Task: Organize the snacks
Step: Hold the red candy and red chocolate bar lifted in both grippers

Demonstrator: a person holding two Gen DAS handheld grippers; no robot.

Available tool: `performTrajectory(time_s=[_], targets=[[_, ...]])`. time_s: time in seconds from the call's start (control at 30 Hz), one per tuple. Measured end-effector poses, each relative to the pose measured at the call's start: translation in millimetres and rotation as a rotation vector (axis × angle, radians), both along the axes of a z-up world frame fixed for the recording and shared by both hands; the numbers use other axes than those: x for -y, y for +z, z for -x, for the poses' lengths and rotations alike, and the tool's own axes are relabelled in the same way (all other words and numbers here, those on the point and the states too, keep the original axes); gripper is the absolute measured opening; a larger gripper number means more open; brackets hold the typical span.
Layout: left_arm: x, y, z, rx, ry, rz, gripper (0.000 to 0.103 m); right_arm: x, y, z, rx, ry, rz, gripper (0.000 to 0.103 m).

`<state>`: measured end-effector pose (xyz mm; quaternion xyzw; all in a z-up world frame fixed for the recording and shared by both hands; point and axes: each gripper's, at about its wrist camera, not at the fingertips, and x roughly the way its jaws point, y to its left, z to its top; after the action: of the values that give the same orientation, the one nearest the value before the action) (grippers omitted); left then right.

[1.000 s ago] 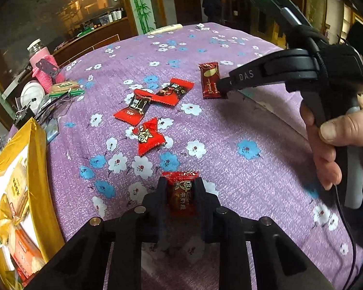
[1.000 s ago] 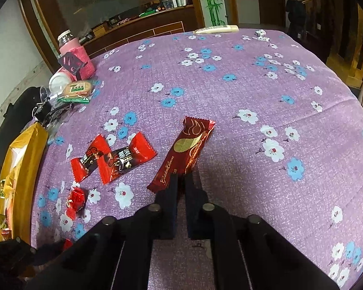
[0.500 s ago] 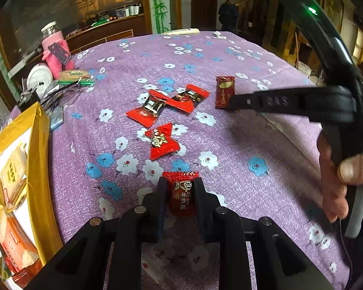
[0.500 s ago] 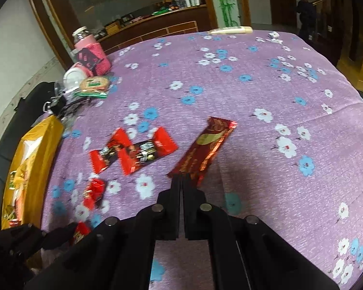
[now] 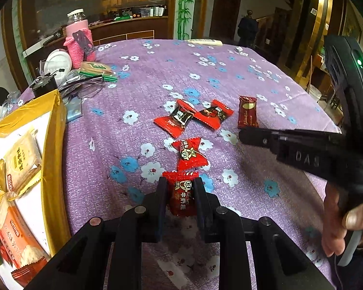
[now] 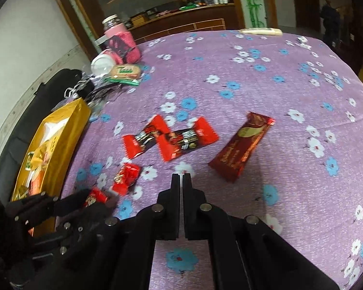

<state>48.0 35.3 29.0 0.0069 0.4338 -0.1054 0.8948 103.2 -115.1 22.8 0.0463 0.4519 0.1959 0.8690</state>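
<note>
The left gripper (image 5: 180, 194) is clenching a small red milk candy (image 5: 182, 194) between its two fingers, above the purple flowered tablecloth (image 5: 157, 77). The candy is sitting upright in the grip, its long axis running along the fingers, with the crimped end pointing far, away from the camera. From the right wrist view the same gripper (image 6: 94, 199) is appearing at the near left, the candy (image 6: 95, 197) poking out of its tip just beside the gold box (image 6: 58, 130).

The right gripper (image 6: 181, 177) is hovering over the cloth with its fingers pressed together and nothing between them. Just to its far right, the long brown chocolate bar (image 6: 242, 148) is lying flat, its long axis slanting from near left to far right. In the left wrist view this bar (image 5: 247, 114) is lying just beyond the right gripper's tip (image 5: 244, 136), apart from it.

Three more red sweets are lying loose in the middle of the cloth: a bow-shaped red candy (image 5: 191, 153) just beyond the held one, and two red-and-black wrapped sweets (image 5: 179, 117) (image 5: 214, 116) overlapping end to end farther off. The gold box (image 5: 53, 145) at the left is holding packets of biscuits. A pink bottle (image 5: 78, 38) is standing at the far left.
</note>
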Motion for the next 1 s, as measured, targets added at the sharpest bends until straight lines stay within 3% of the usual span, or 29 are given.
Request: performTrajectory(time_s=[0.17,0.23,0.37,0.57,0.73,1.0], targets=[[1.4,-2.0,-1.2,-0.005,0.005,-0.013,0.021,26.1,8.0,-6.0,0.02,-0.106,-0.095,0.004],[1.8,-2.6,-1.8,-0.006,0.006,-0.013,0.021,46.2,7.1,-12.1,0.006,-0.18,-0.143,0.016],[1.3,-3.1,-3.6,-0.01,0.016,-0.01,0.021,70.3,-5.1,-24.6,-0.068,-0.245,-0.277,0.02],[-2.3,-2.2,-3.9,-0.01,0.026,0.004,0.021,75.3,-13.3,-33.2,-0.145,-0.313,-0.323,0.024],[-2.3,-2.0,-2.6,-0.015,0.019,0.014,0.021,59.9,-11.5,-57.4,-0.189,-0.35,-0.185,0.033],[-3.8,-0.8,-2.1,-0.017,0.018,0.032,0.021,2.6,-10.6,-66.1,-0.053,-0.236,0.298,0.032]])
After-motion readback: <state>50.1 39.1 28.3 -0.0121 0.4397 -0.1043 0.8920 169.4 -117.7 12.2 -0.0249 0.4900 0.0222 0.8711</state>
